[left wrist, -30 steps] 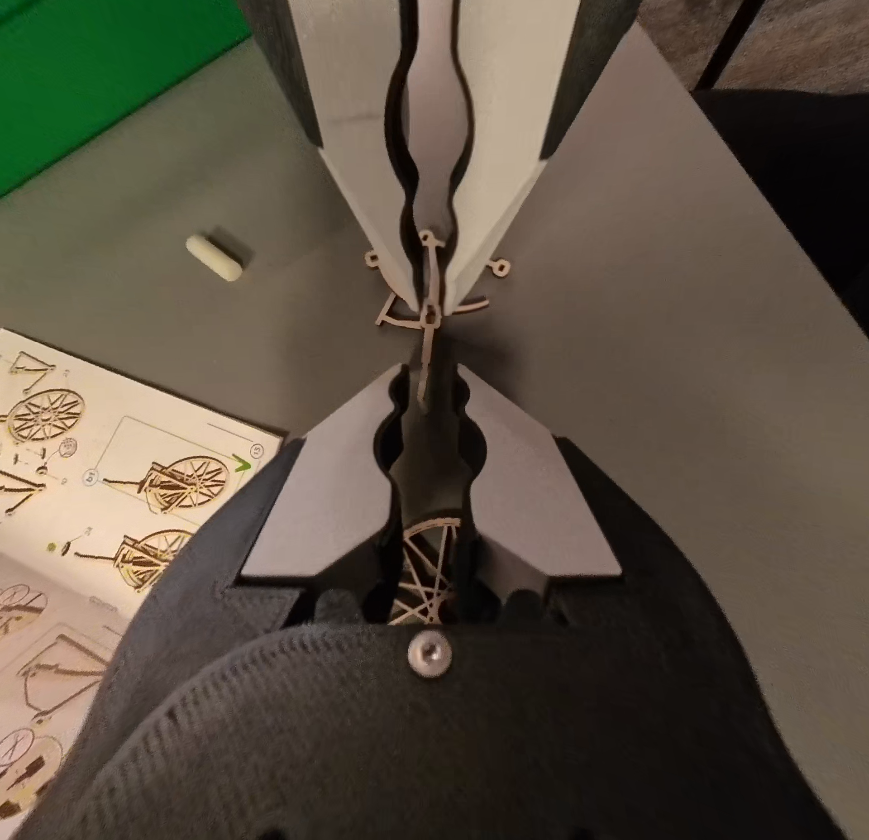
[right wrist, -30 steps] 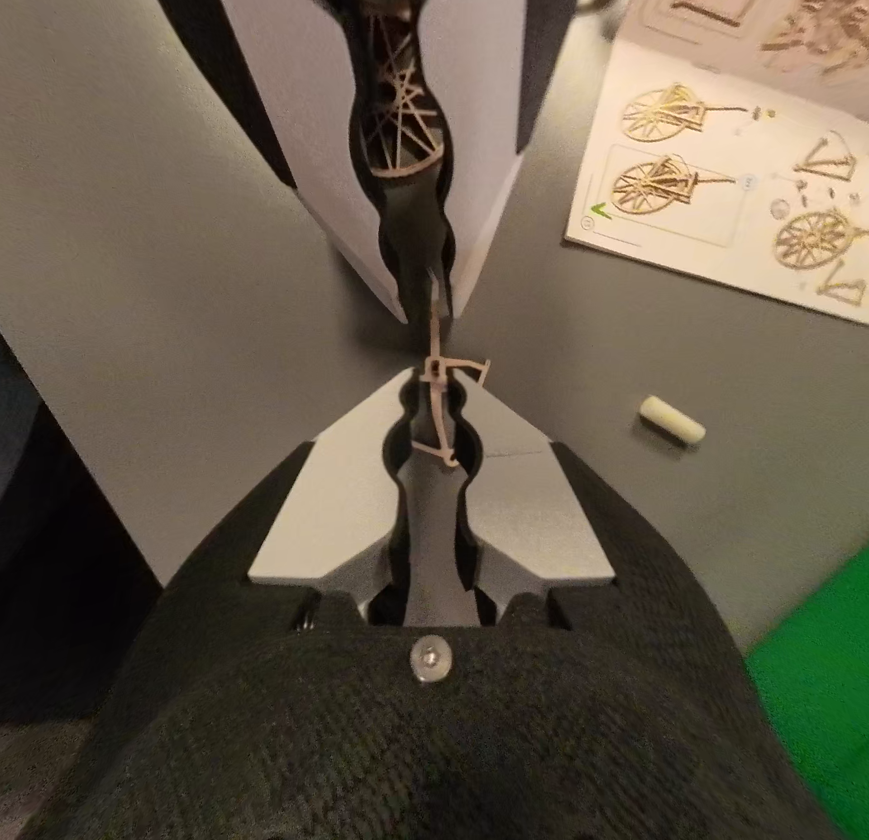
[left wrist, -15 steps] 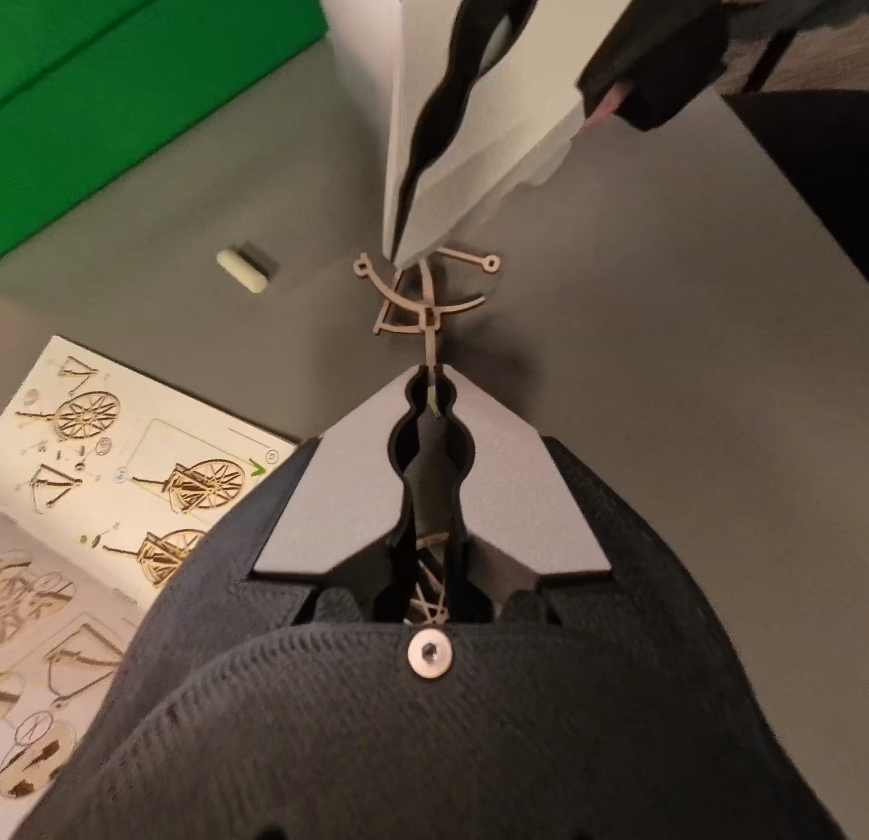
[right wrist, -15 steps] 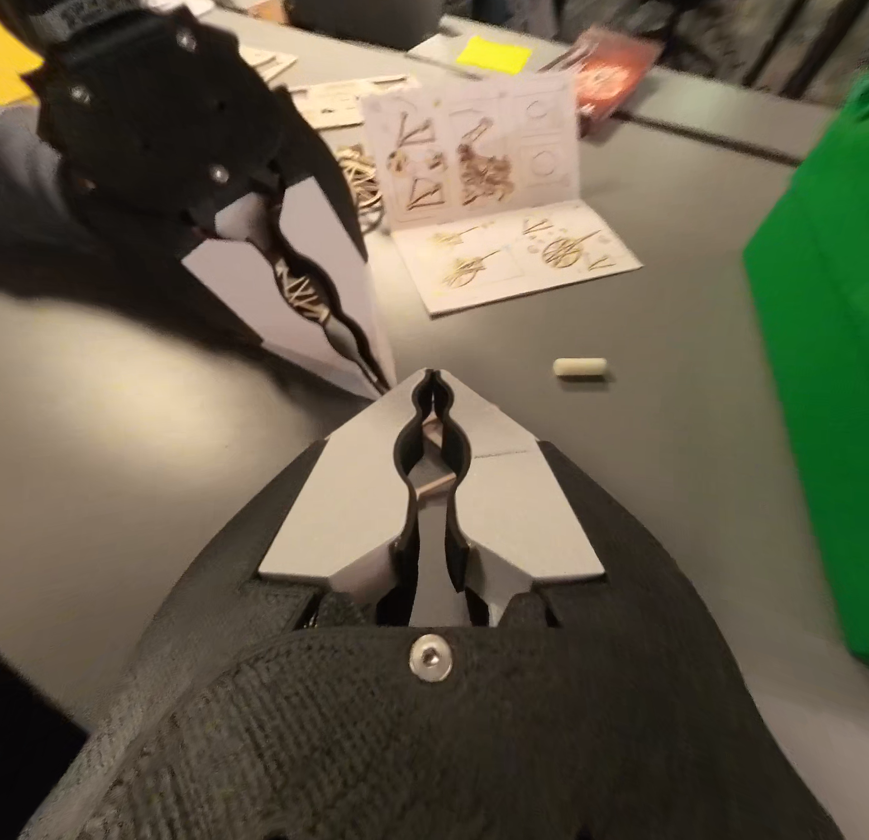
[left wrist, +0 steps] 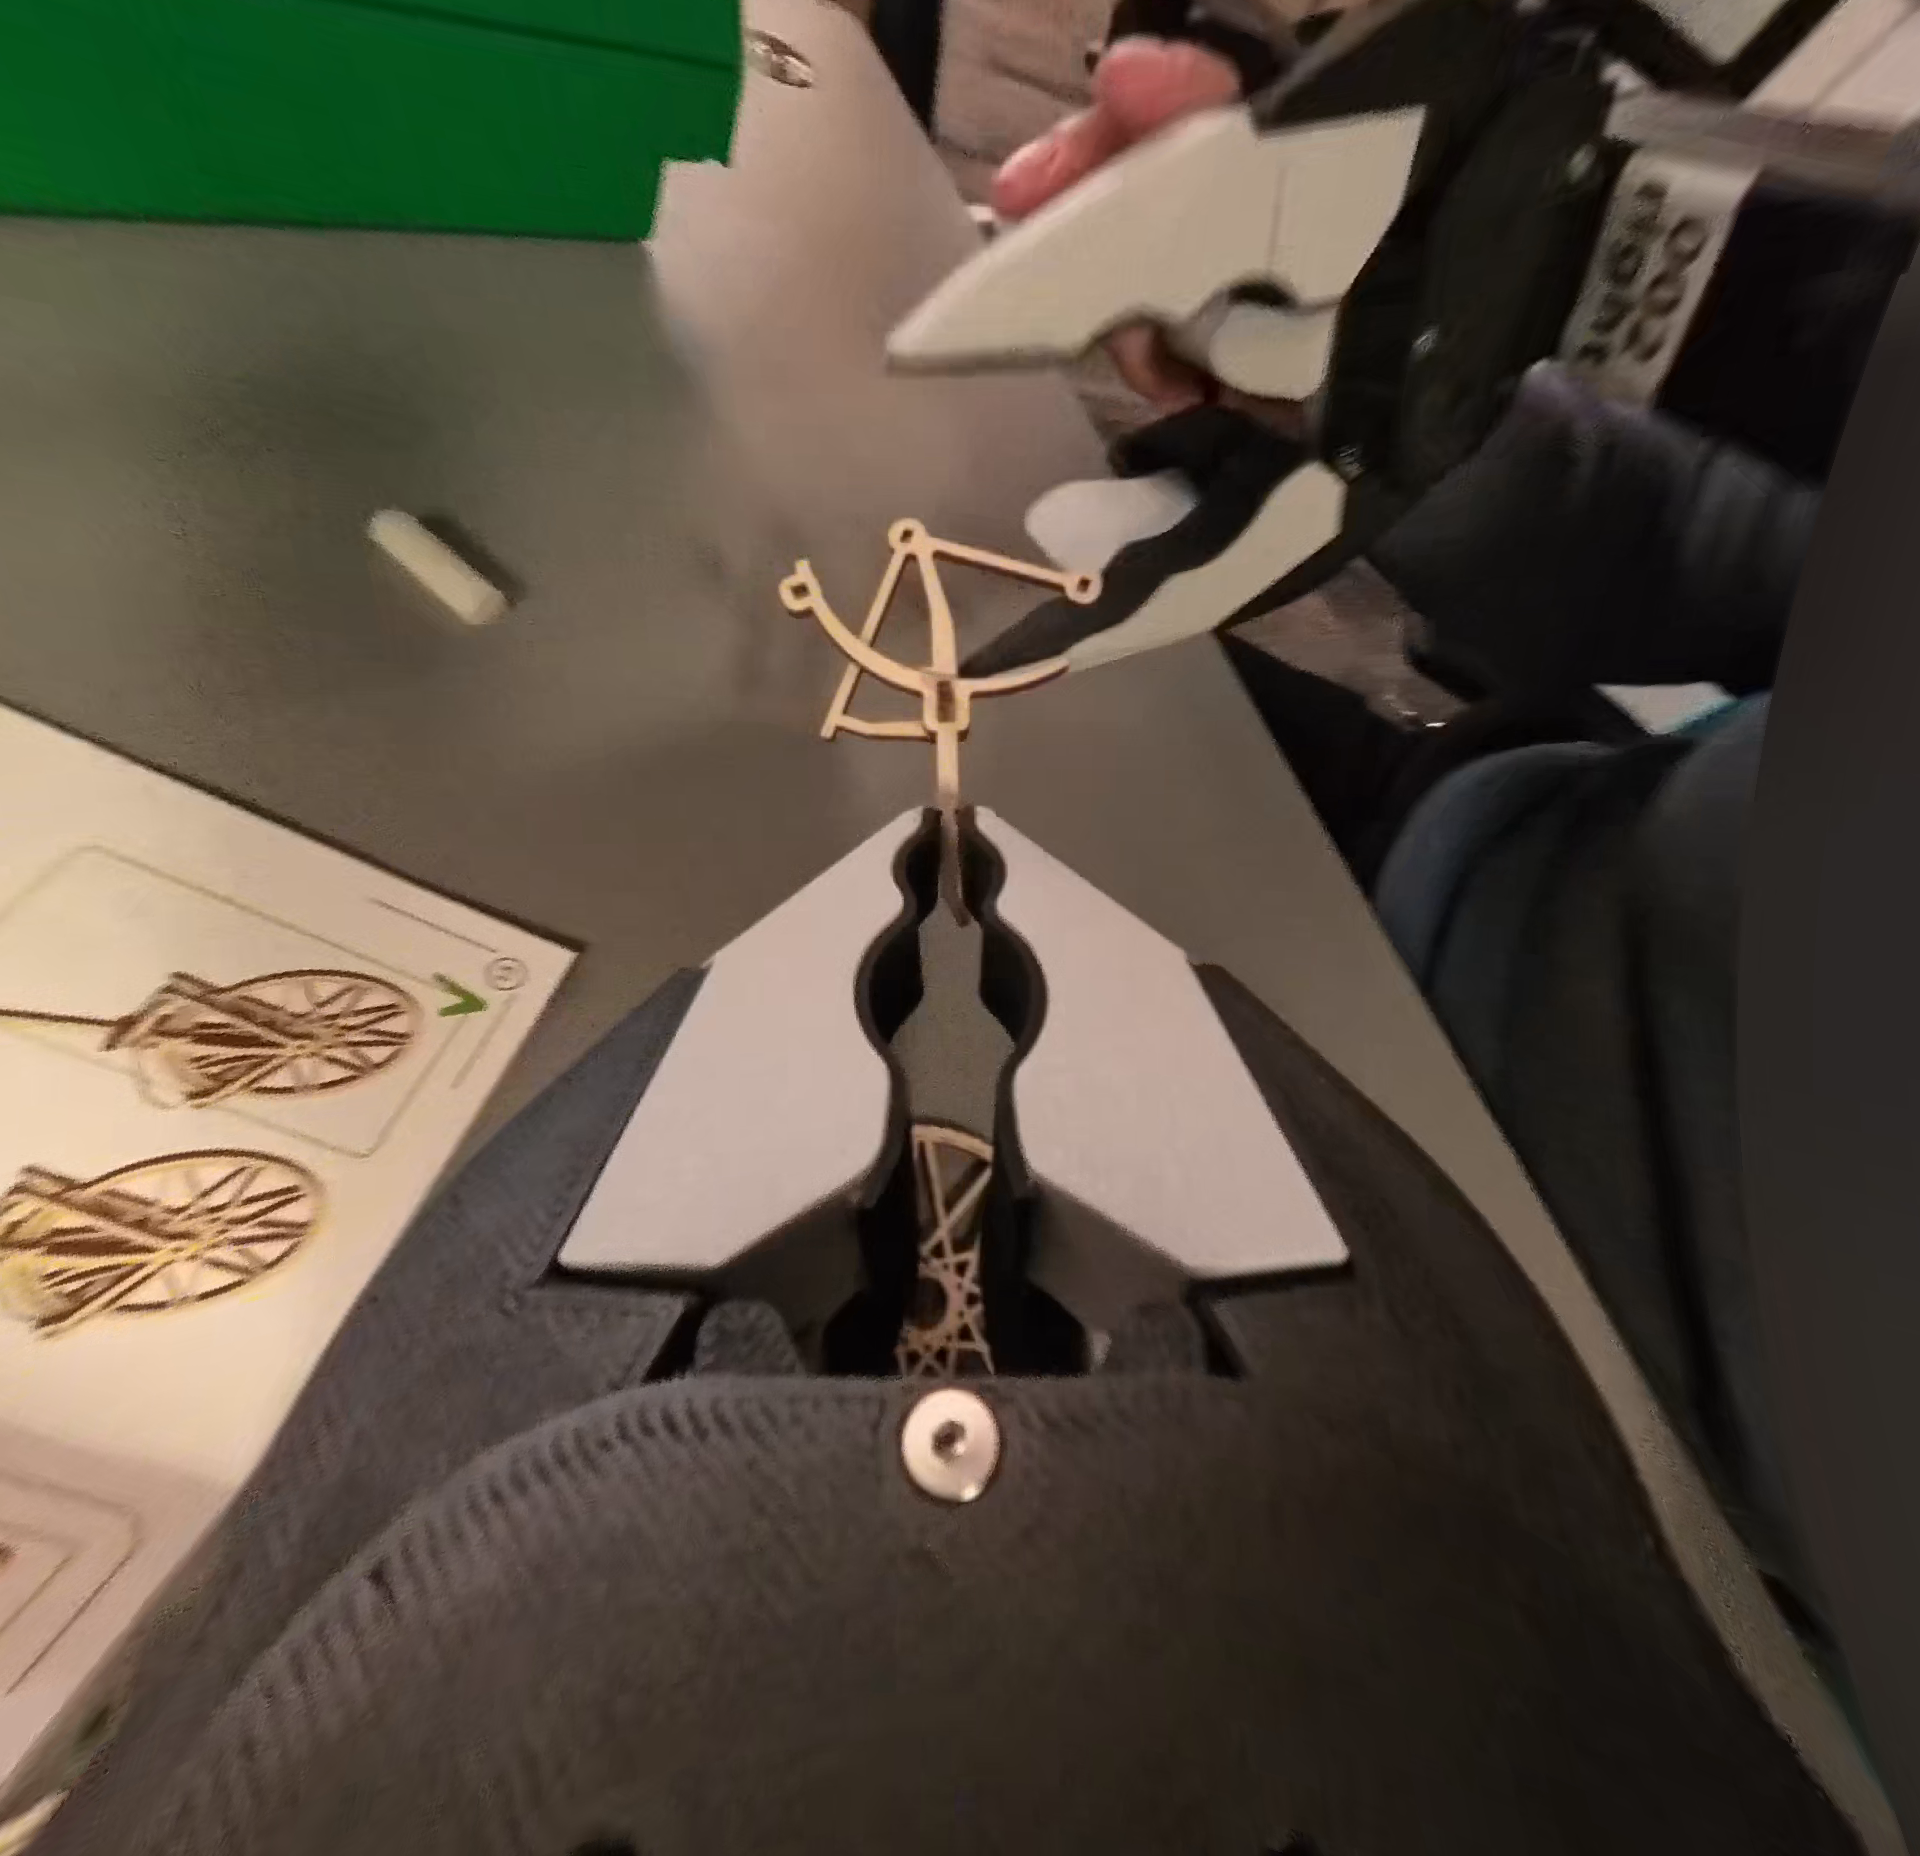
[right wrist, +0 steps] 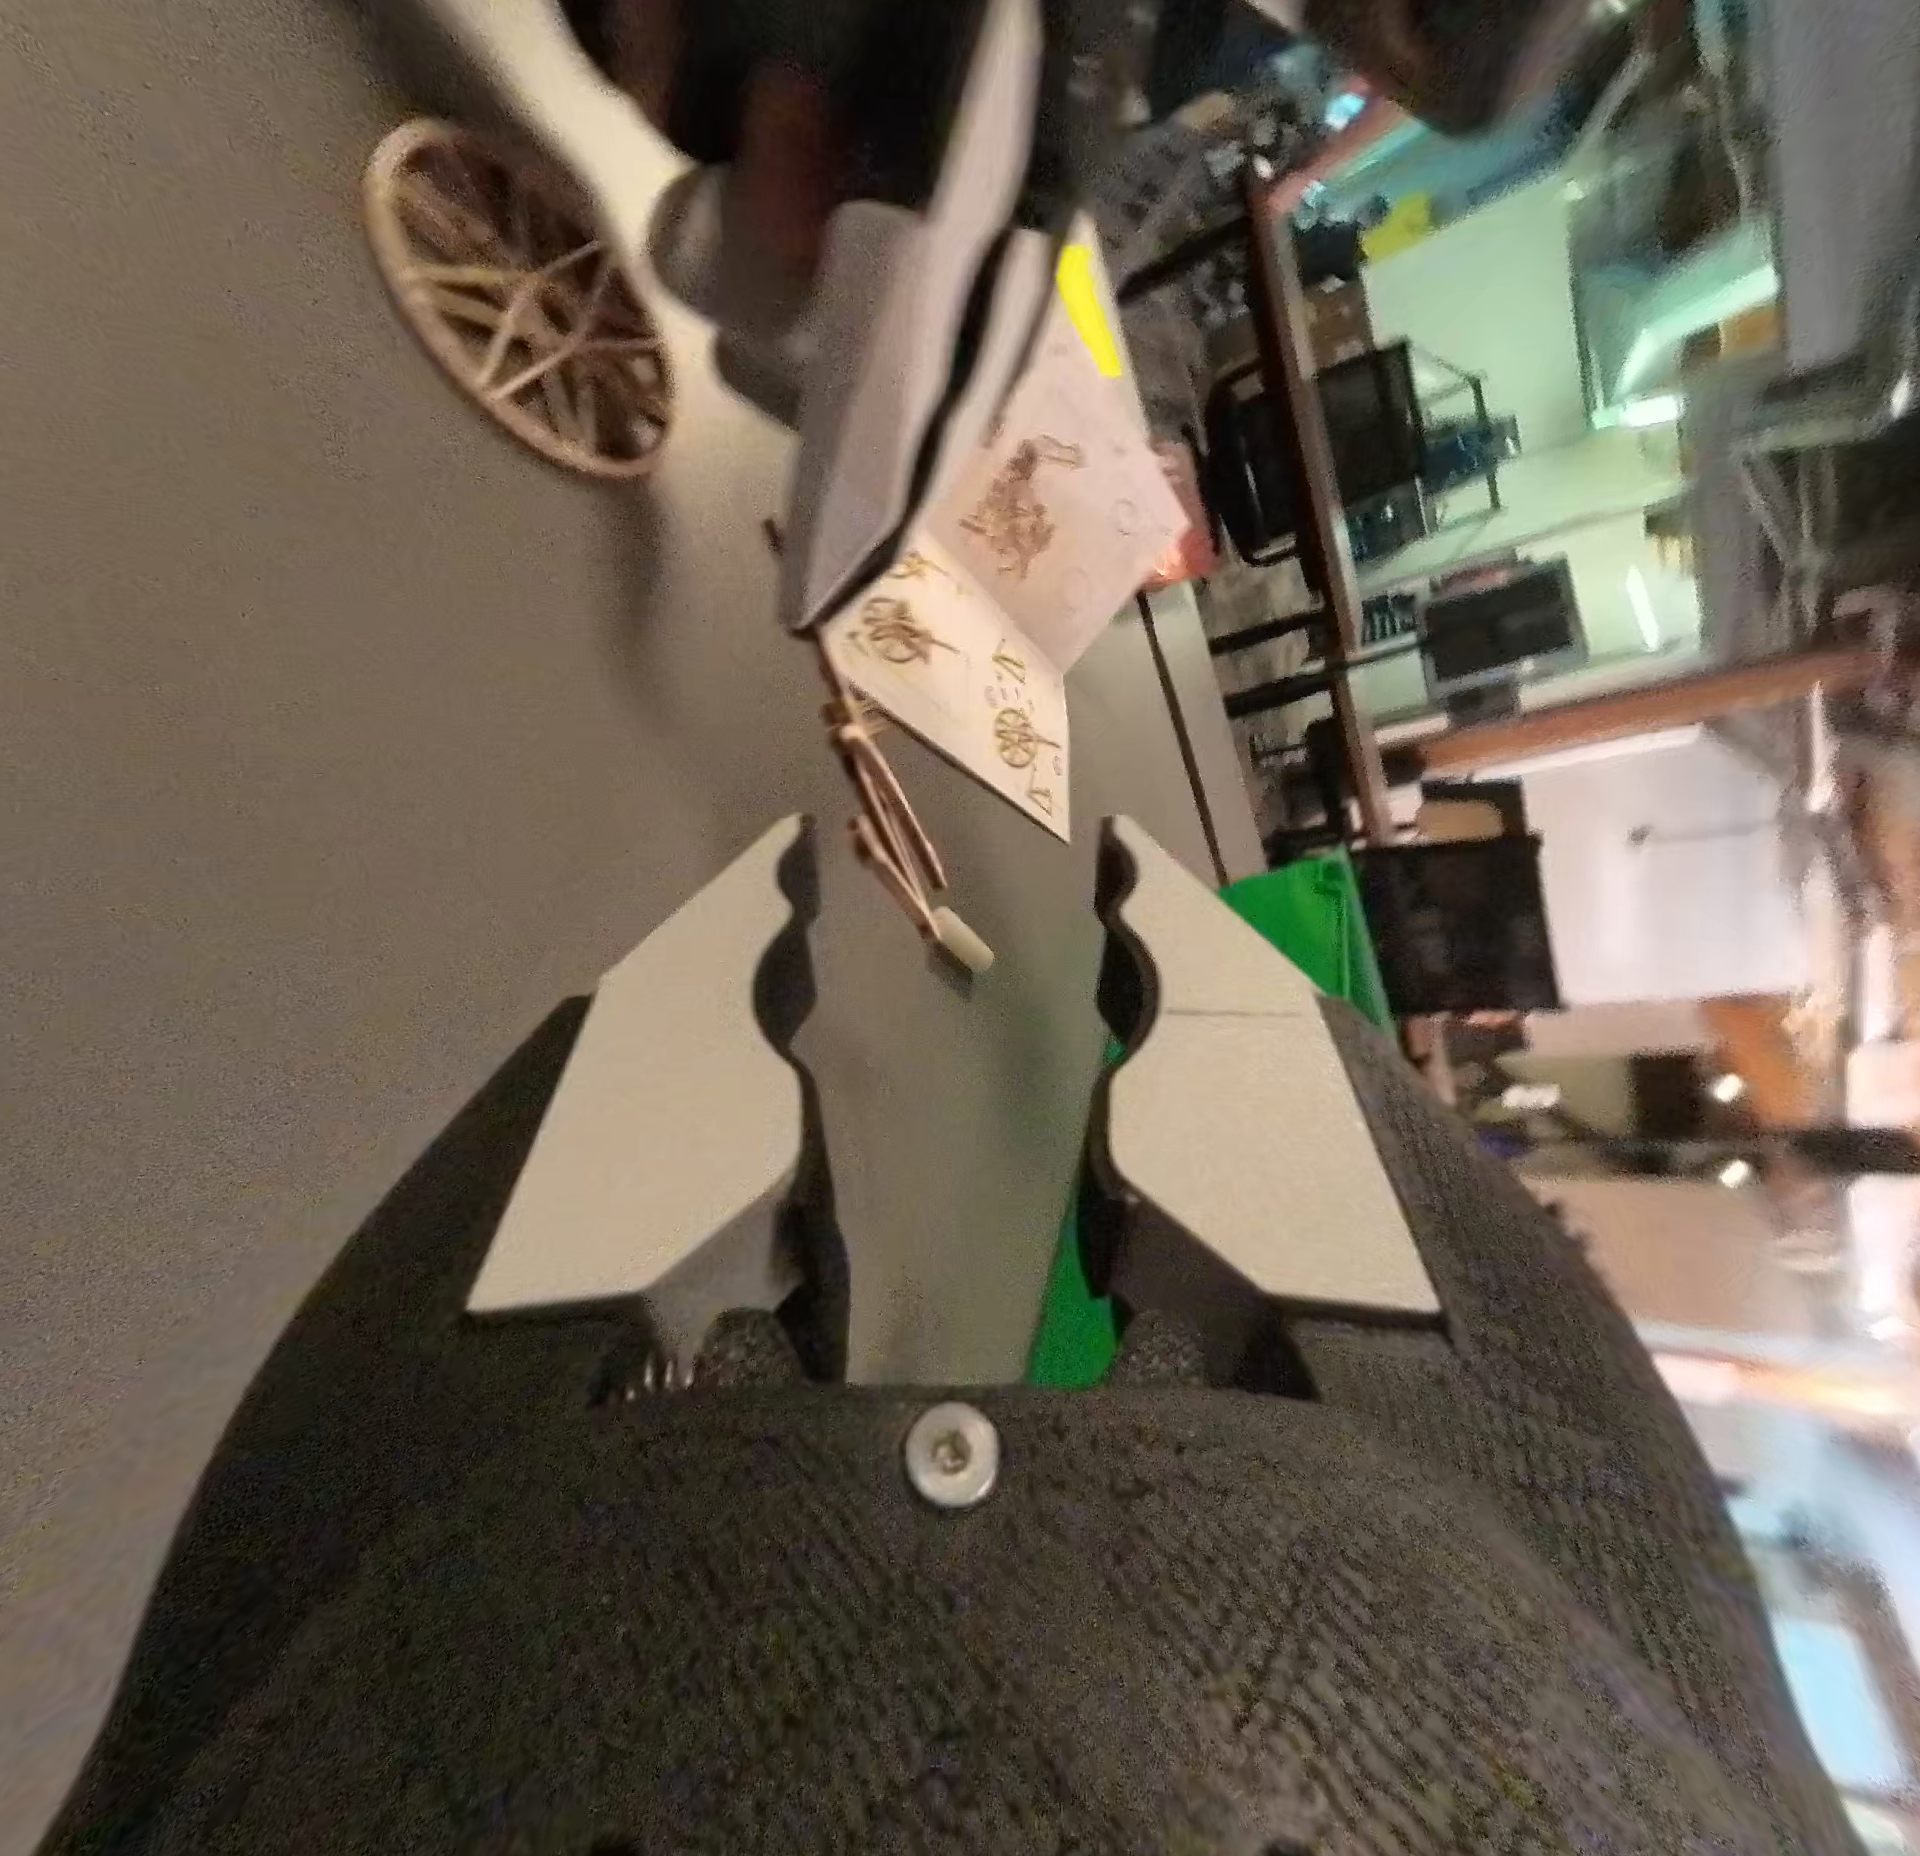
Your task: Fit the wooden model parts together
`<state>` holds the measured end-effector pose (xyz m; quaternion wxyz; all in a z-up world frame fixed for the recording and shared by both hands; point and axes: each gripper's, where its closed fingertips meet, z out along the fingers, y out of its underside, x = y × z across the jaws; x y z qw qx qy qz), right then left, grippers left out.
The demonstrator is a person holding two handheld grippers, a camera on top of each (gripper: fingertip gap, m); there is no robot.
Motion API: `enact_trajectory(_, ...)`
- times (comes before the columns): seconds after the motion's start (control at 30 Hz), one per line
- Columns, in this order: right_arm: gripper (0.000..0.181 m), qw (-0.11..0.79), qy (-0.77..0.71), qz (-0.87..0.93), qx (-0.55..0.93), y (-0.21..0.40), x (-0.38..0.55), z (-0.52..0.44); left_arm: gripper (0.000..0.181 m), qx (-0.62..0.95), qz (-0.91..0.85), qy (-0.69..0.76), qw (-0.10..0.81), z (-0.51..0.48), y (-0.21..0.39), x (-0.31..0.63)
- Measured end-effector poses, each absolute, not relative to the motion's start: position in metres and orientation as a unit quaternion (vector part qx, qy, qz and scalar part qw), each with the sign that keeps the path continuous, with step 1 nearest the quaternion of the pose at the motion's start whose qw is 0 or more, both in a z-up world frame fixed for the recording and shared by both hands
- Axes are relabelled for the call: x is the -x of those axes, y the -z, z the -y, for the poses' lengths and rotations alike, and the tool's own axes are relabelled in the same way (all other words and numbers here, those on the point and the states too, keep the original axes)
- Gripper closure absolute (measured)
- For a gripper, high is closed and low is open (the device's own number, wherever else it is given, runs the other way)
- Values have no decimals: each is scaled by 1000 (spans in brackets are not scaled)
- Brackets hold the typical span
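Observation:
My left gripper is shut on the wooden model. Its thin shaft sticks out past the fingertips, and the spoked wheel sits back between the fingers. A small wooden frame piece, an arc with a triangle, sits on the shaft's tip above the grey table. My right gripper is open and empty, just short of the frame piece. It shows in the left wrist view to the right of the piece. In the right wrist view the left gripper is ahead, with the wheel beside it.
An open instruction booklet lies at the left and also shows in the right wrist view. A small white peg lies on the table. A green box stands at the back. The table edge and a person's leg are to the right. The grippers' ends are close to 5 cm from one another.
The right gripper has let go of the frame piece, opened and drawn back to the right. The frame piece now stays on the shaft held by the left gripper.

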<state>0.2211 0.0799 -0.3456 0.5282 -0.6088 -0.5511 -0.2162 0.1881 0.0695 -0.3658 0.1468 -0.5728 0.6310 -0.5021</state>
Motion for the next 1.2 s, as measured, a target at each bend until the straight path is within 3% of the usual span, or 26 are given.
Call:
enact_trajectory(0.07, 147, 503, 240, 586, 588, 351, -217, -79, 179, 559, -632, 524, 119, -62, 363, -185)
enact_trajectory(0.13, 176, 487, 231, 599, 593, 355, -216, -77, 179, 555, -629, 532, 112, -60, 361, -184)
enact_trajectory(0.23, 181, 478, 172, 571, 645, 358, -218, -76, 177, 548, -621, 543, 140, -64, 353, -187)
enact_trajectory(0.3, 181, 487, 92, 524, 692, 353, -217, -76, 137, 530, -628, 537, 190, -67, 344, -190)
enact_trajectory(0.37, 181, 461, -34, 462, 757, 353, -214, -72, 127, 482, -669, 482, 296, -72, 337, -192)
enact_trajectory(0.47, 181, 383, -232, 365, 816, 350, -208, -63, 133, 365, -717, 335, 490, -76, 321, -191)
enact_trajectory(0.67, 181, 219, -441, 270, 828, 354, -199, -41, 150, 218, -754, 141, 603, -67, 331, -194)
enact_trajectory(0.77, 181, 158, -499, 254, 813, 361, -193, -29, 153, 187, -783, 79, 588, -66, 358, -198)
enact_trajectory(0.87, 181, 137, -497, 248, 820, 377, -195, -28, 180, 187, -800, 52, 567, -67, 376, -200)
enact_trajectory(0.93, 171, 155, -478, 232, 833, 385, -199, -36, 181, 212, -817, 57, 534, -68, 385, -199)
enact_trajectory(1.07, 146, 267, -344, 233, 869, 390, -228, -60, 181, 335, -832, 86, 434, -81, 404, -196)
enact_trajectory(1.2, 153, 450, -171, 367, 796, 360, -222, -67, 181, 441, -815, 162, 339, -81, 412, -190)
